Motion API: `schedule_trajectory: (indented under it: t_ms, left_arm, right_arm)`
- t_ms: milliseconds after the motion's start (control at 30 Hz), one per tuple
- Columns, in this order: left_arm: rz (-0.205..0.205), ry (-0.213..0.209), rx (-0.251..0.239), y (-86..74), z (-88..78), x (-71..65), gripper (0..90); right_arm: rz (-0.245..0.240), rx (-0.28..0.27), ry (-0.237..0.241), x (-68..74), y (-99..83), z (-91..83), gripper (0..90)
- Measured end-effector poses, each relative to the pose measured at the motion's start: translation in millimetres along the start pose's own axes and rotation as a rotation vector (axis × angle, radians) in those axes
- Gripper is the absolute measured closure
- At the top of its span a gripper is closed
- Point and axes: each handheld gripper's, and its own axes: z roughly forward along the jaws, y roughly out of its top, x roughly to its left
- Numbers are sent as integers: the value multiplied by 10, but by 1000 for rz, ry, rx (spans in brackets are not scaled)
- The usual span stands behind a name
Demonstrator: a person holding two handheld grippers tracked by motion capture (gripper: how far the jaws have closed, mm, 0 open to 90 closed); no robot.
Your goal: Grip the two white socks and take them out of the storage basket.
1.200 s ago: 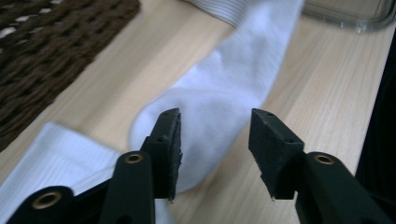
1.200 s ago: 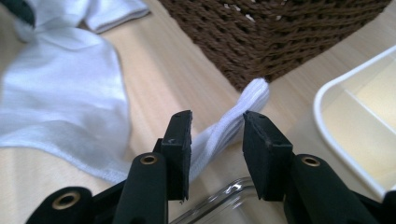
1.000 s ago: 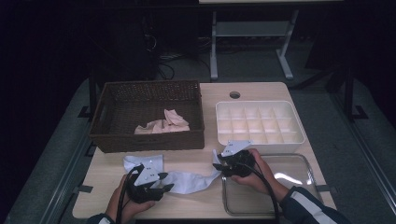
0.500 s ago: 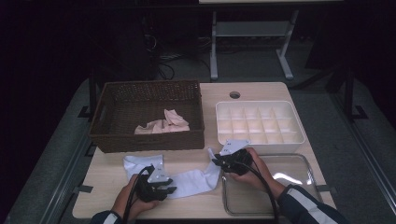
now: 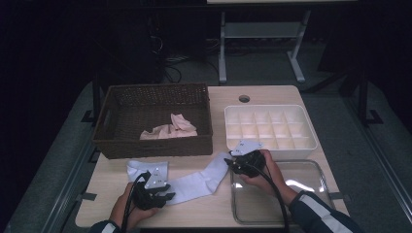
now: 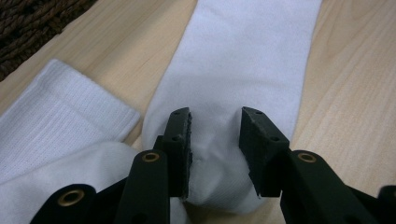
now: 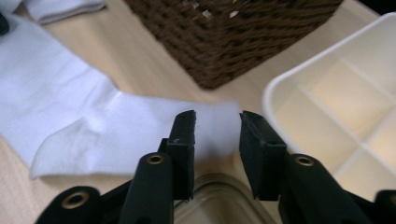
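Observation:
A long white sock (image 5: 197,182) lies stretched flat on the wooden table between my two grippers. My left gripper (image 5: 165,193) is at its near left end. In the left gripper view the jaws (image 6: 215,116) straddle a puckered fold of the sock (image 6: 247,56); they have just been opening, and the fold sits loose between them. My right gripper (image 5: 232,165) hovers at the far right end; its jaws (image 7: 217,119) have also just been opening and stand apart over the sock's edge (image 7: 93,135). A second white sock (image 5: 138,167) lies beside the left gripper.
A brown wicker basket (image 5: 150,145) at the back left holds a pink cloth (image 5: 170,128). A white divided tray (image 5: 269,108) stands at the back right. In front of it, under the right hand, sits a clear glass dish (image 5: 311,194). The table's near edge is close to both hands.
The sock, bunched between the grippers a second ago, now lies drawn out flat. The left gripper has shifted slightly toward the near edge; the right has stayed put.

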Motion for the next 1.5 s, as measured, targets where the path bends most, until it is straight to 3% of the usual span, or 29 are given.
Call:
schedule_trajectory:
  t_ms: [133,267,500,567,733,833,1000,1100,1167,1300,1333,1500]
  left_arm:
    - [-7,-12,-11,-11,7,40,601]
    - [-13,-9,-18,-18,12,63,586]
    - [-16,-13,-27,-28,18,105,571]
    - [-17,-15,-25,-25,17,111,572]
    - [-17,-26,-27,-24,19,139,558]
    - [-16,-28,-41,-17,-25,158,487]
    - [-75,26,-164,-22,-274,241,377]
    - [-106,61,-185,-60,-370,316,357]
    - [-119,80,-174,-99,-377,372,359]
    - [-138,115,-102,-186,-325,483,374]
    - [-163,111,-89,-222,-316,529,380]
    - [-204,126,-38,-334,-241,662,399]
  right_arm:
    - [-32,-15,46,51,22,-4,750]
    - [-91,-9,132,190,43,99,779]
    - [-162,83,231,413,9,375,782]
    - [-204,113,239,441,-36,429,781]
    - [-180,124,298,466,-65,383,768]
    - [-195,124,321,524,-92,336,741]
    - [-229,112,316,548,-82,284,686]
    - [-178,87,305,505,-49,226,689]
    - [-159,75,292,487,-38,208,697]
    - [-151,100,298,483,-59,271,695]
    - [-163,113,304,487,-74,290,691]
    - [-216,128,357,520,-117,306,686]
